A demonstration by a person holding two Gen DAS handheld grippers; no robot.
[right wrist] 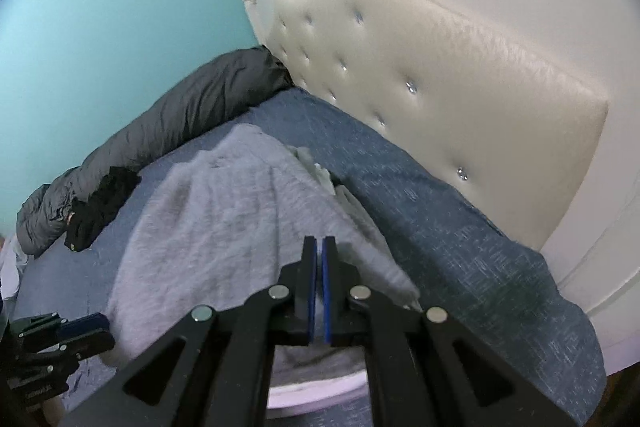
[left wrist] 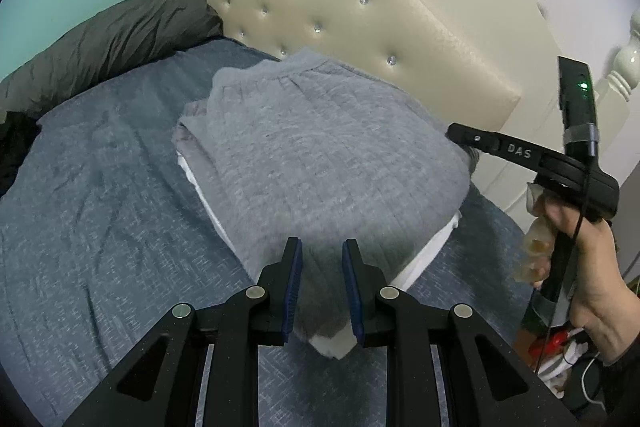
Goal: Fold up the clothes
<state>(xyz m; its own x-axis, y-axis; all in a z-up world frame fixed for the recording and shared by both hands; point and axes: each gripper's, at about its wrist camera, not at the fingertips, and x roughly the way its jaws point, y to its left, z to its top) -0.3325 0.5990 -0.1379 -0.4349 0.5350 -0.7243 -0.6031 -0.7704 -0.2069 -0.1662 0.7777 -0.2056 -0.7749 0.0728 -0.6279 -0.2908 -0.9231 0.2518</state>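
Note:
A grey knit garment (left wrist: pixel 312 147) lies folded on the blue bedspread (left wrist: pixel 100 187), with a white layer (left wrist: pixel 424 259) showing under its edges. My left gripper (left wrist: pixel 322 247) is open, and the garment's near corner lies between its blue pads. It also shows at the lower left of the right wrist view, as the left gripper (right wrist: pixel 68 339). My right gripper (right wrist: pixel 319 243) has its pads pressed almost together over the grey garment (right wrist: pixel 212 211). In the left wrist view the right gripper (left wrist: pixel 452 131) meets the garment's right edge, held by a hand (left wrist: pixel 592 259).
A cream tufted headboard (left wrist: pixel 360 19) stands just behind the garment. A dark grey duvet (right wrist: pixel 180 115) is bunched along the teal wall, with a black garment (right wrist: pixel 100 203) beside it. Bare bedspread (right wrist: pixel 440 219) runs between the garment and the headboard.

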